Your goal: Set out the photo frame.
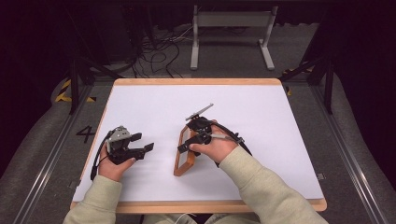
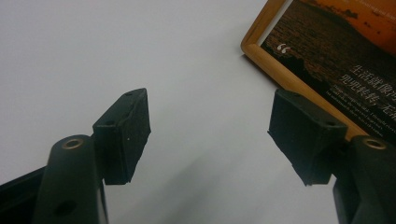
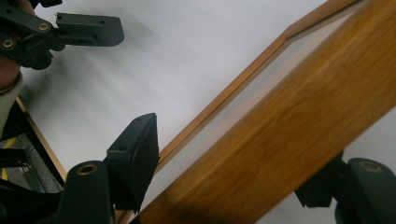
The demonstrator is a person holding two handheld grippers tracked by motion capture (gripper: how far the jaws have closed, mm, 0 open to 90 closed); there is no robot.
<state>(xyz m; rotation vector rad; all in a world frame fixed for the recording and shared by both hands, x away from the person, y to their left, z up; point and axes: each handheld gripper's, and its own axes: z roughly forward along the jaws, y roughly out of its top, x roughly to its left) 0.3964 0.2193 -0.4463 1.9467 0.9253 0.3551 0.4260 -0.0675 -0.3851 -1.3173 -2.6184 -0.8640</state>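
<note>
A wooden picture frame [image 1: 179, 161] stands tilted up on its long edge in the middle of the white board. My right gripper [image 1: 187, 145] is shut on its upper side. In the right gripper view the frame's broad wooden edge [image 3: 280, 121] runs between the two jaws of my right gripper [image 3: 229, 177] and hides most of the right one. My left gripper [image 1: 144, 142] rests to the left of the frame, open and empty. Between the spread jaws of my left gripper [image 2: 212, 135] there is bare white surface, and the frame's dark printed picture [image 2: 327, 56] lies just beyond the right jaw.
The white board has a wooden rim [image 1: 196, 81] and lies on a grey floor. Behind it stand a white metal stand [image 1: 231, 21] and loose cables [image 1: 159, 51]. Black rails [image 1: 348, 140] run along both sides.
</note>
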